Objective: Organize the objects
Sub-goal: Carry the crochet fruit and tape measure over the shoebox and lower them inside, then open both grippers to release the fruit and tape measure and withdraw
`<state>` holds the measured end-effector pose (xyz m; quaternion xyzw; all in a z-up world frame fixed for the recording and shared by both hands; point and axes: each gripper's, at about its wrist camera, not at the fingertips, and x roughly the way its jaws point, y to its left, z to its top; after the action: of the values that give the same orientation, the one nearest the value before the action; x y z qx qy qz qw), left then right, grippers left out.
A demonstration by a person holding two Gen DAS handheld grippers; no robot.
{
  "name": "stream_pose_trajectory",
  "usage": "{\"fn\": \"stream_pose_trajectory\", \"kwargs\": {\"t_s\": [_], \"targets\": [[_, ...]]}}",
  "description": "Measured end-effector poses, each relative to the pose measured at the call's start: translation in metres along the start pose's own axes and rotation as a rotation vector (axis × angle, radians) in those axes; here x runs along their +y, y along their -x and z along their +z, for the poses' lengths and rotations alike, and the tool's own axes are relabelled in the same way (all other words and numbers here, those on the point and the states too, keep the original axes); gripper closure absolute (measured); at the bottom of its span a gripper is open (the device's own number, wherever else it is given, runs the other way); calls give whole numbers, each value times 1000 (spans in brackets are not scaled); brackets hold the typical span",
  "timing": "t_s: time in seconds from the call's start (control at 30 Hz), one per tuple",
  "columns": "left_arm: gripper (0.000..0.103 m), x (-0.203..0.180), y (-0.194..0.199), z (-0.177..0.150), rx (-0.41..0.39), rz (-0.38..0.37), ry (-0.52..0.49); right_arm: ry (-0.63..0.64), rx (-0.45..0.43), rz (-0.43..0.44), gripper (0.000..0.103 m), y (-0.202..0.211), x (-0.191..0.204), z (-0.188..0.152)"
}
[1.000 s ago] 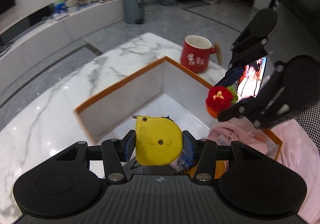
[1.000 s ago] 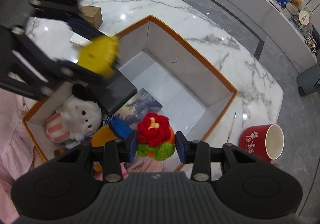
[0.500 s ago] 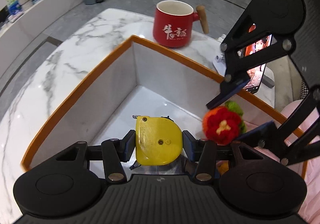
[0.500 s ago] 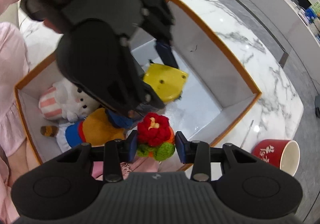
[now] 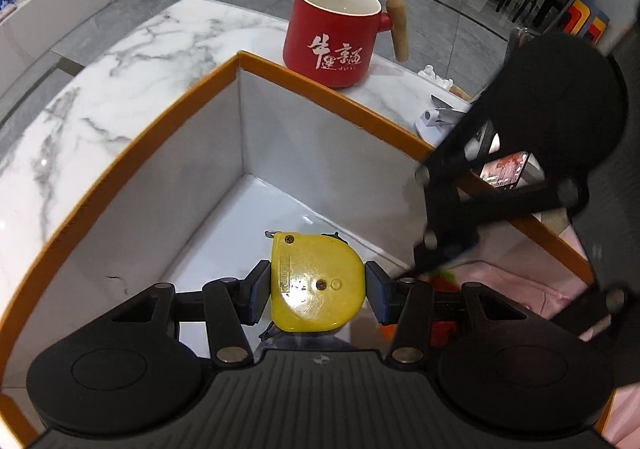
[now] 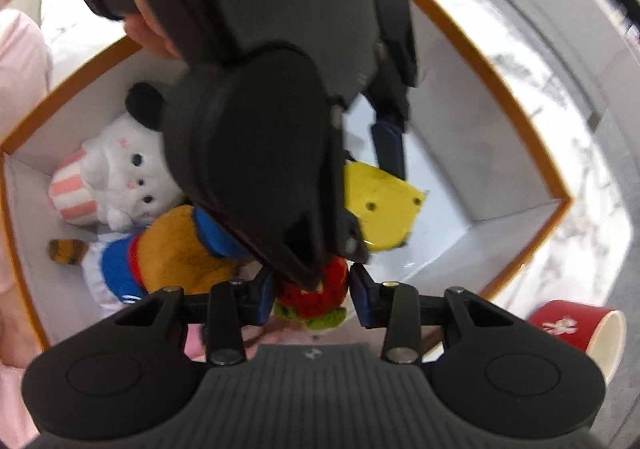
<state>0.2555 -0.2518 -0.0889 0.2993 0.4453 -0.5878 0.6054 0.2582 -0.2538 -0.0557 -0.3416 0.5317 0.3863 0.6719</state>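
Note:
My left gripper [image 5: 316,289] is shut on a yellow tape measure [image 5: 316,285] and holds it low inside the white box with an orange rim [image 5: 160,137], near its far corner. The tape measure also shows in the right wrist view [image 6: 380,209]. My right gripper [image 6: 310,295] is shut on a red and green knitted flower [image 6: 316,301], just behind the left gripper, whose black body [image 6: 272,153] blocks much of that view. The right gripper's body [image 5: 540,169] shows at the right of the left wrist view.
A white plush toy [image 6: 120,169] and an orange and blue plush toy [image 6: 160,253] lie in the box's near end. A red mug [image 5: 336,37] with a wooden handle stands on the marble table [image 5: 100,89] beyond the box. A phone [image 5: 504,169] lies at the right.
Both grippers have moved down and deeper into the box. The left gripper has carried the tape measure toward the far corner, and the right gripper has closed in behind it with the flower.

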Motion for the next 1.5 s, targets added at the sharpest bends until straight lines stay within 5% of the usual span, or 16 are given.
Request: {"fn": "stream_pose_trajectory", "kwargs": {"t_s": [0.4,0.5,0.8,0.9,1.5], "targets": [[47,-2,-16,-1,35,-14,35,22,51,3,61,-2,15,5],[46,-4,-18,0,44,-29,50,8,43,-20,51,5,16,6],[40,-14,-29,-2,64,-21,70,-8,32,-39,45,15,22,5],[28,-15,-20,-4,35,-19,78,-8,31,-43,44,14,26,6],[28,-41,67,-30,-62,127,80,-37,-21,-57,42,50,65,23]]}}
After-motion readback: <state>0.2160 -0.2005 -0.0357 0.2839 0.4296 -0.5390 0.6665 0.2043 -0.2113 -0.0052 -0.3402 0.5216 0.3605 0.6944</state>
